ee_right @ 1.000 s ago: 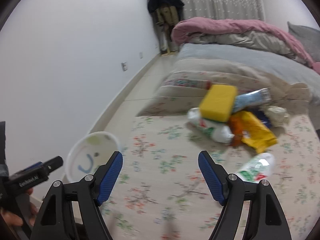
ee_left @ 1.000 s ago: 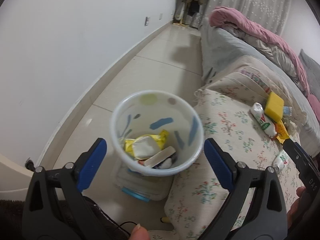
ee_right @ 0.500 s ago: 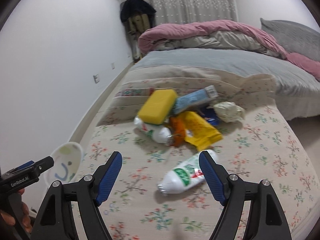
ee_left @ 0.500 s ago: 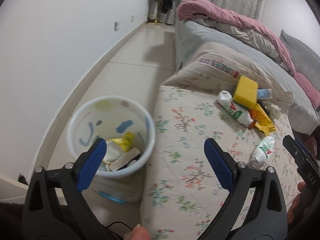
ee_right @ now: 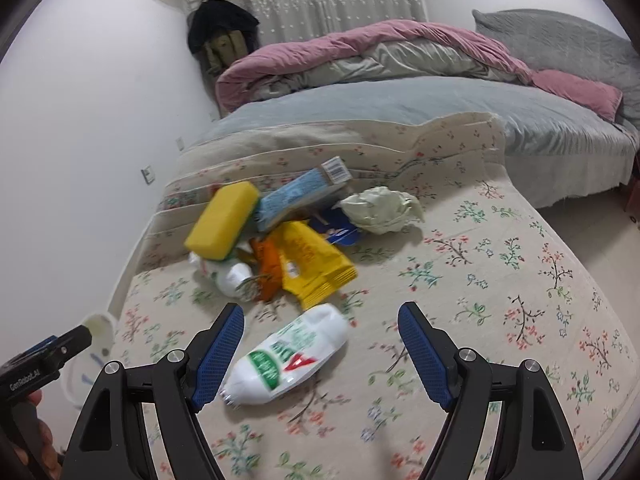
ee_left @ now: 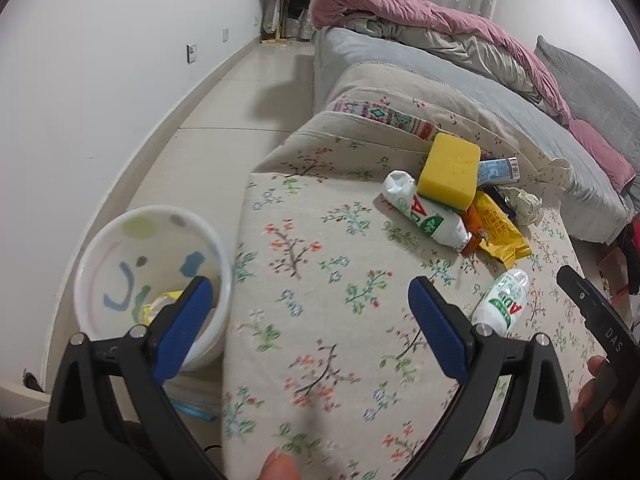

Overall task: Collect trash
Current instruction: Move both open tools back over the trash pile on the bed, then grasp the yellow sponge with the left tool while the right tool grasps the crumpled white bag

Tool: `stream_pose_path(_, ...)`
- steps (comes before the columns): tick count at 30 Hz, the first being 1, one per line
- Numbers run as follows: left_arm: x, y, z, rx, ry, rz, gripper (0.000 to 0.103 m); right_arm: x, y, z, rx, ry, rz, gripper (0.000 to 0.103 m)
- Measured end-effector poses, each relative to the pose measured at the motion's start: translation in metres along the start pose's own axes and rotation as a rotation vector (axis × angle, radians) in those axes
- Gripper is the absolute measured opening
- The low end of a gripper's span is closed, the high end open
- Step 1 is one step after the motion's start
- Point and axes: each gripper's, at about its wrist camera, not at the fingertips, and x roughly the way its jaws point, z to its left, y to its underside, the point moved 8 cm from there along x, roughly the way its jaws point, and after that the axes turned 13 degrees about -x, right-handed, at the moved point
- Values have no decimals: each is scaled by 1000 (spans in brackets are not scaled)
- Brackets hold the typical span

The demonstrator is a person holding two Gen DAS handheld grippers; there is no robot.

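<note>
A white trash bin (ee_left: pixel 116 240) with painted marks stands on the floor left of a floral-covered table (ee_left: pixel 320 280); it holds yellow wrappers. My left gripper (ee_left: pixel 310 320) is open and empty over the table's left edge. My right gripper (ee_right: pixel 320 354) is open and empty, just above a lying white AD bottle (ee_right: pixel 288 356), also in the left wrist view (ee_left: pixel 502 300). Beyond lie a yellow sponge (ee_right: pixel 222 226), a second white bottle (ee_right: pixel 228 274), a yellow wrapper (ee_right: pixel 312 264), a blue tube (ee_right: pixel 300 196) and crumpled paper (ee_right: pixel 380 210).
A bed (ee_right: pixel 400 112) with a pink and grey duvet stands behind the table. A white wall (ee_left: pixel 100 60) runs along the left, with tiled floor (ee_left: pixel 224 120) between wall and table. The bin also shows at the left in the right wrist view (ee_right: pixel 96 328).
My left gripper swung right from over the bin to over the table's edge. My right gripper moved forward and right, so the lying white bottle now sits between its fingers.
</note>
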Motion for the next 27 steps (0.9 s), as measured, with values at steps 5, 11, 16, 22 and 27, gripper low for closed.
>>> stream_pose_path(5,15,-8,-19,17,29,16,98,20,-12,-20,26,22,12,81)
stream_pose_path(11,34,-25,-53,63,90,23,98,47,-29,-51,90,33,20,81)
stream_pose_path(16,50,-40,-87,109,152,31,98,68,-43,-66,112,33,25,81)
stream_pose_path(22,70,-44,-117,149,200,57,98,91,-54,-73,114,21,31,81)
stream_pose_path(27,81,-45,-130,171,221,60,98,113,-57,-73,116,3,50,80)
